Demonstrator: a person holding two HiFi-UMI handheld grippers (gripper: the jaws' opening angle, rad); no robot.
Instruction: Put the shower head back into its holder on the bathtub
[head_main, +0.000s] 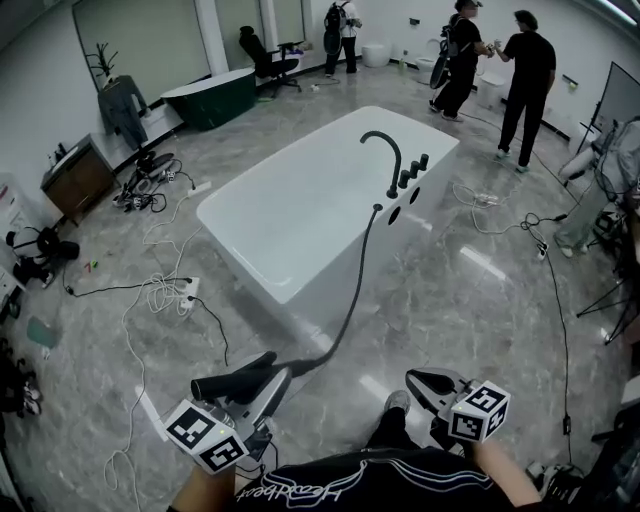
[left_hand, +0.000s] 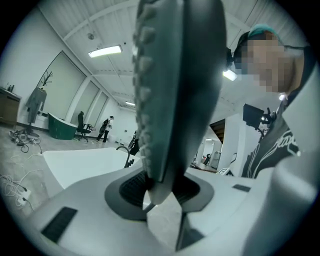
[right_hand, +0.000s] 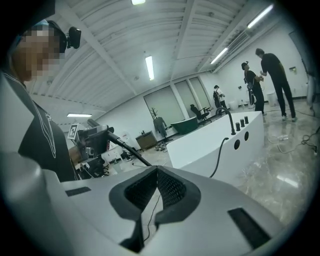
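My left gripper (head_main: 270, 385) was pinching the shower head (head_main: 232, 376). Its jaws stood part-way apart, with both pads pressed on the dark body. Seen along the jaws, the shower head rose upright out of the grip, its nubbed spray face turned to the left. The free end projected to the left of the jaws.

The black hose (head_main: 352, 290) left the grip on the gripper's right side. It ran forward in a shallow curve and entered the near side wall of the white bathtub (head_main: 250, 195). The bathtub stood well ahead of both grippers. The curved black faucet (head_main: 385, 150) and a row of black knobs (head_main: 414, 169) sat on its right-hand rim, just above the hose entry.

My right gripper (head_main: 415, 380) was level with the left one and well apart from it. Its jaws were pressed together with nothing between them.
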